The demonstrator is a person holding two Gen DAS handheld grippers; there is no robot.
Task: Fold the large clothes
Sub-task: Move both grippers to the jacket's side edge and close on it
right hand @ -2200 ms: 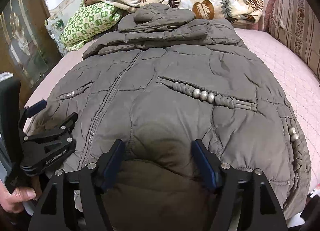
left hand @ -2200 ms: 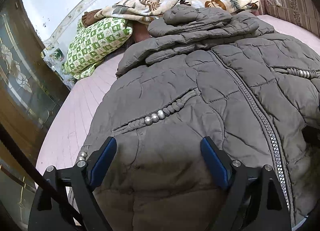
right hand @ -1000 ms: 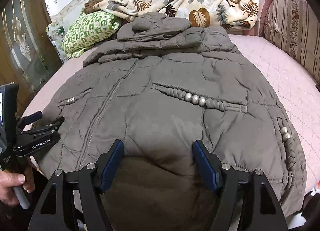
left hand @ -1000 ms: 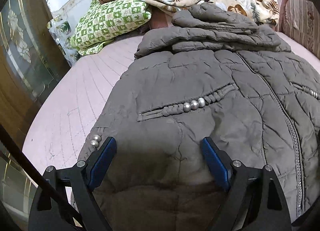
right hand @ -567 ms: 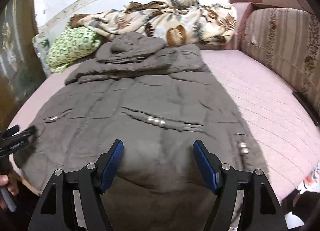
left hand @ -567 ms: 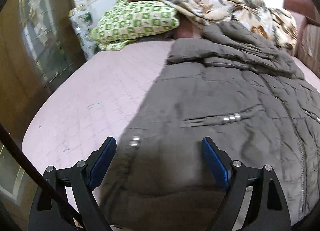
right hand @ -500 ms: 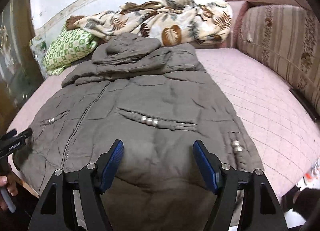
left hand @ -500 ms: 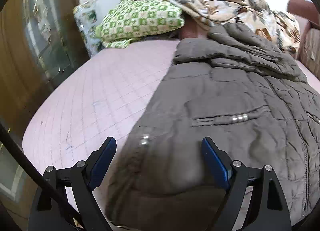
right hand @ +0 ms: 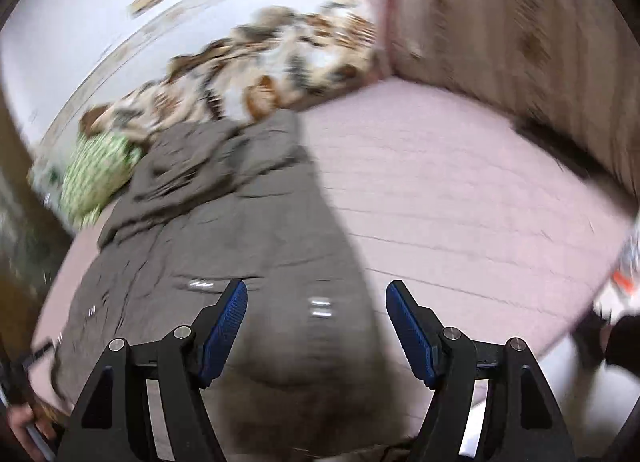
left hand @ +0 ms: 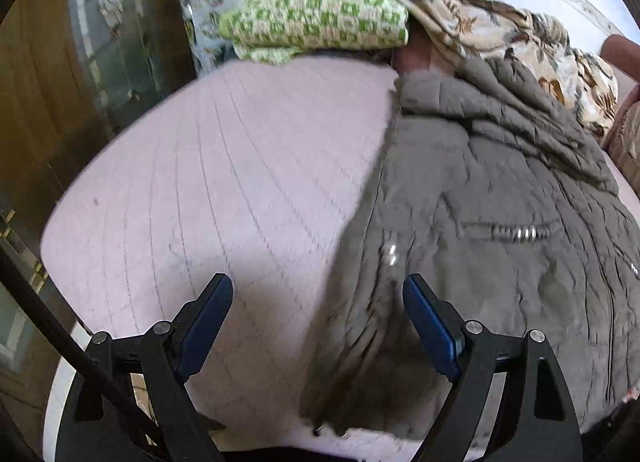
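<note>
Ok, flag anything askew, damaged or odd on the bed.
Nothing looks damaged or spilled. The grey jacket lies flat and zipped on the pink bed cover, its top part bunched near the green pillow and the crumpled floral blanket. Both views are motion-blurred, so fine detail is uncertain.

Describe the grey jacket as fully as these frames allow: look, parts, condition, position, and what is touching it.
The grey jacket is a quilted, puffy coat of matte fabric, lying spread flat, front up, on the pink bed cover. Its hood is bunched at the far end beside the green pillow and the leaf-print blanket. Braided pocket trims carry silver beads, and a zipper runs down the front. The fabric is wrinkled, the hem near the camera. Both open grippers hover over its side edges; no pad presses it.
</note>
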